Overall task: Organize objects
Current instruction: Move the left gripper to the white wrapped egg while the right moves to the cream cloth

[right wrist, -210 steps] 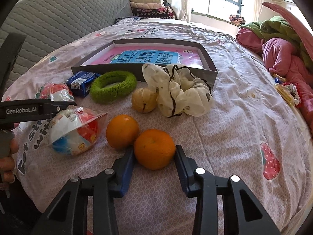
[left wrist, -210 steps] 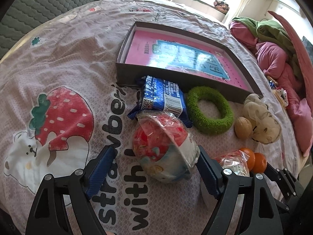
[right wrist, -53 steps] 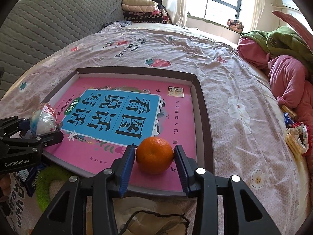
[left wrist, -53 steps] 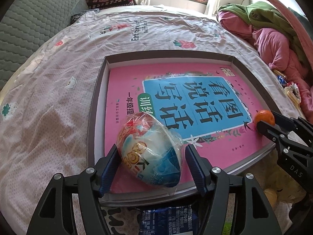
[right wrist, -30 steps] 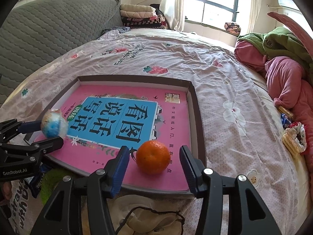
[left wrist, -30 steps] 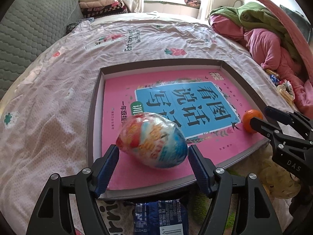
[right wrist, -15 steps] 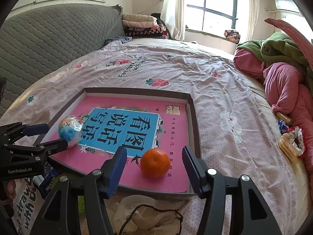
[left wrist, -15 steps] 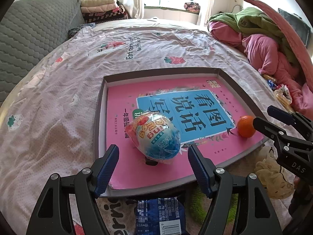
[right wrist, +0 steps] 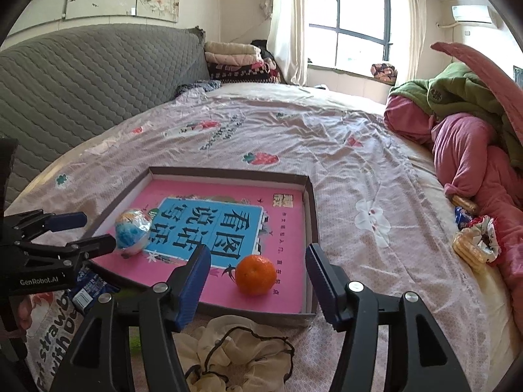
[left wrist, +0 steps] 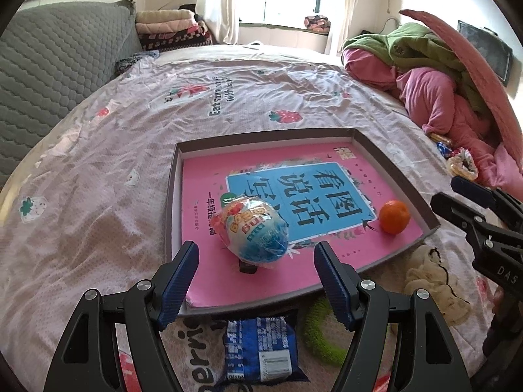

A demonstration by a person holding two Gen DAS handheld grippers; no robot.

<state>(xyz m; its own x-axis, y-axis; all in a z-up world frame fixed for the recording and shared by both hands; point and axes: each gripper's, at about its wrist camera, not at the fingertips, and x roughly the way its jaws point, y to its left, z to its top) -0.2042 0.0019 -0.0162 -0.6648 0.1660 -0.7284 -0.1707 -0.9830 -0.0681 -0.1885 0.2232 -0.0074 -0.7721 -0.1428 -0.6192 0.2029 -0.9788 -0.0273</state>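
wrapped toy egg (left wrist: 251, 230) and mandarin (right wrist: 256, 274) resting loose in the shallow box (left wrist: 173, 192) on the bed. left gripper (left wrist: 253, 279) and right gripper (right wrist: 255, 282) jaws wide open, empty. likely risk: round items rolling about if the soft bedding shifts or the box gets nudged.

left gripper (left wrist: 255, 274): black arms, blue ridged pads, silver screws, white "GenRobot.AI" | right gripper (right wrist: 256, 276): same black and blue, silver screws, white "DAS" letters

Grey headboard (right wrist: 81, 75), folded blankets (right wrist: 235, 57) by window (right wrist: 346, 19), pink/green bedding pile (right wrist: 464, 114).
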